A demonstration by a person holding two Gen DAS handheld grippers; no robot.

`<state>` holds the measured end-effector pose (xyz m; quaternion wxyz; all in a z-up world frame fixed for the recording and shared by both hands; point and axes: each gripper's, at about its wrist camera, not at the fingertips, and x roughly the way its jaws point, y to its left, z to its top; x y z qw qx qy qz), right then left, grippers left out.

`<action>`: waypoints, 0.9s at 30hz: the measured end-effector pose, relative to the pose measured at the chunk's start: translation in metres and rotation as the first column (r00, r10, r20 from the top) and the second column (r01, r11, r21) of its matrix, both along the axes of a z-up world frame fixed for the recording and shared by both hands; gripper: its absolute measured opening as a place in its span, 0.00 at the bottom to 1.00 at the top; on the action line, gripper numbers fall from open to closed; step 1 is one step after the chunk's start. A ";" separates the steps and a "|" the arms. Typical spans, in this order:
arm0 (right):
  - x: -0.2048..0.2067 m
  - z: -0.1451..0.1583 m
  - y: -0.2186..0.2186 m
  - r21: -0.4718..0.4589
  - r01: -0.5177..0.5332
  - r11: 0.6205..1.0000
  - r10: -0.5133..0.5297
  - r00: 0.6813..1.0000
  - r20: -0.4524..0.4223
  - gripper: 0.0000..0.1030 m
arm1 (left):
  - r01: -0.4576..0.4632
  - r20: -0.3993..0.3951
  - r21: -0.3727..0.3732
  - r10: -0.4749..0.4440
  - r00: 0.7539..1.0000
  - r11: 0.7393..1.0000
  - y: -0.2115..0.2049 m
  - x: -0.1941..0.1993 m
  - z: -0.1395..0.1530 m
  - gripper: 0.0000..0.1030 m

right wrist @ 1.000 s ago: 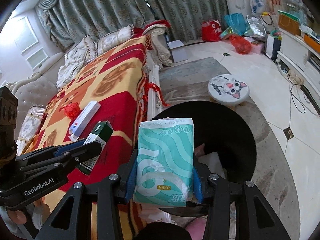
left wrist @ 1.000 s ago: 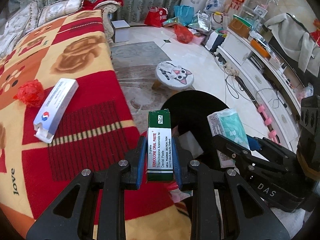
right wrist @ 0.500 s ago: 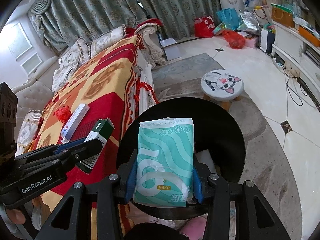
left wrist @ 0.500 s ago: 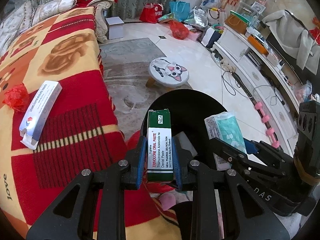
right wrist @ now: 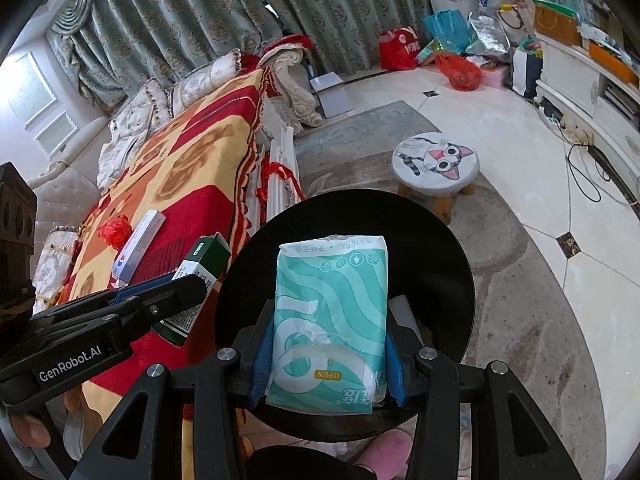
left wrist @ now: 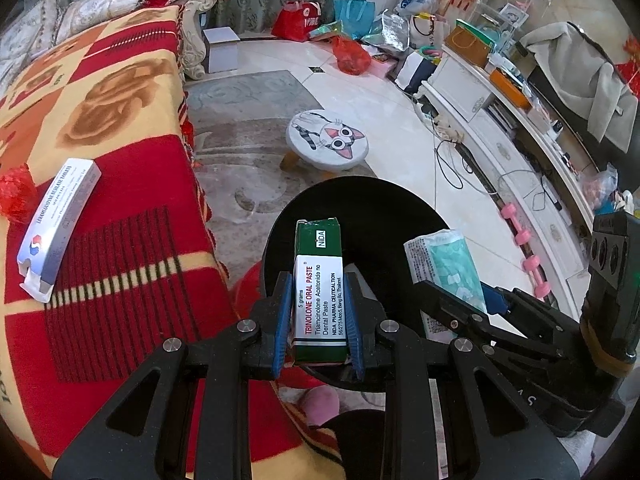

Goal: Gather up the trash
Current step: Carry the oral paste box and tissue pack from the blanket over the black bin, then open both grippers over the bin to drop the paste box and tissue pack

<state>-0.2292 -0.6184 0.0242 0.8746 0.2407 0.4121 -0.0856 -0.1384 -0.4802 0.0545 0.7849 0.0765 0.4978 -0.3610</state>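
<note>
1. While both tools hang over it, the black bin [right wrist: 436, 248] gapes directly beneath them, with a white scrap inside near its wall, ahead of the right tool.
2. Left of the left tool, the red and yellow blanket [left wrist: 100, 128] covers the sofa seat.
3. Beyond the bin, ahead of both tools, stands the cat-face stool [left wrist: 327, 145].
4. Pinched between the right tool [right wrist: 328, 354] pads, the teal tissue pack [right wrist: 332, 320] sits over the bin opening.
5. Well left of the left tool, the white pill box [left wrist: 58, 226] lies on the blanket, touching the red wrapper [left wrist: 16, 198].
6. Clamped upright in the left tool [left wrist: 319, 320], the green paste box [left wrist: 319, 288] is over the bin's near rim.
</note>
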 end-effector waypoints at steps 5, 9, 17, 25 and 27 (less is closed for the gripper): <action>0.001 -0.001 -0.001 0.000 0.003 1.000 -0.003 1.000 -0.002 0.43 | -0.001 -0.007 -0.002 0.001 1.000 1.000 -0.003 -0.001 -0.002 0.22; 0.001 -0.003 -0.003 0.001 0.015 1.000 -0.015 1.000 -0.010 0.43 | -0.003 -0.010 -0.010 0.003 1.000 1.000 -0.004 0.000 -0.002 0.22; 0.002 -0.003 -0.005 -0.005 0.018 1.000 -0.018 1.000 -0.014 0.43 | -0.001 -0.026 -0.034 0.000 1.000 0.999 -0.002 0.003 -0.002 0.22; 0.001 0.000 -0.011 -0.007 0.053 0.999 -0.053 0.998 -0.021 0.51 | 0.001 -0.055 -0.074 -0.005 0.998 0.997 0.000 0.005 0.002 0.30; -0.002 0.001 -0.013 0.000 0.066 0.998 -0.066 0.998 -0.014 0.61 | -0.006 -0.060 -0.086 0.001 0.998 0.996 0.003 0.006 0.003 0.46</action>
